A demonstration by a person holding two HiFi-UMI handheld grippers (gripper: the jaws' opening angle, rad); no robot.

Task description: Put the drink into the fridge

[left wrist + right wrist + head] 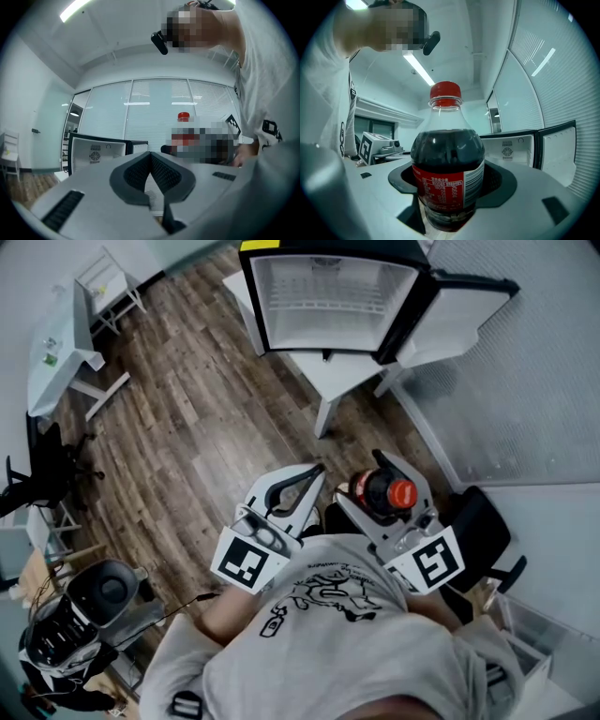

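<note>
The drink (447, 178), a dark cola bottle with a red cap and a red label, stands upright between the jaws of the right hand-held gripper (373, 486), whose pads are set wide around the bottle's lower body and press on it from both sides. This low grip probably keeps the weight steady and leaves the neck and cap free above the jaws. The bottle is held in the air close to the person's chest, well apart from the fridge (323, 292). The left hand-held gripper (151, 171) sits just beside the right one, its jaws closed together on nothing, so it seems to be kept out of the way, not sharing the load. Both point level toward the small fridge, which rests on a white tabletop (330, 373) across a stretch of wooden floor (187, 427). Its door (459, 320) is swung fully open to the right, and the white interior looks bare, so the drink should go straight in once it has been carried over
</note>
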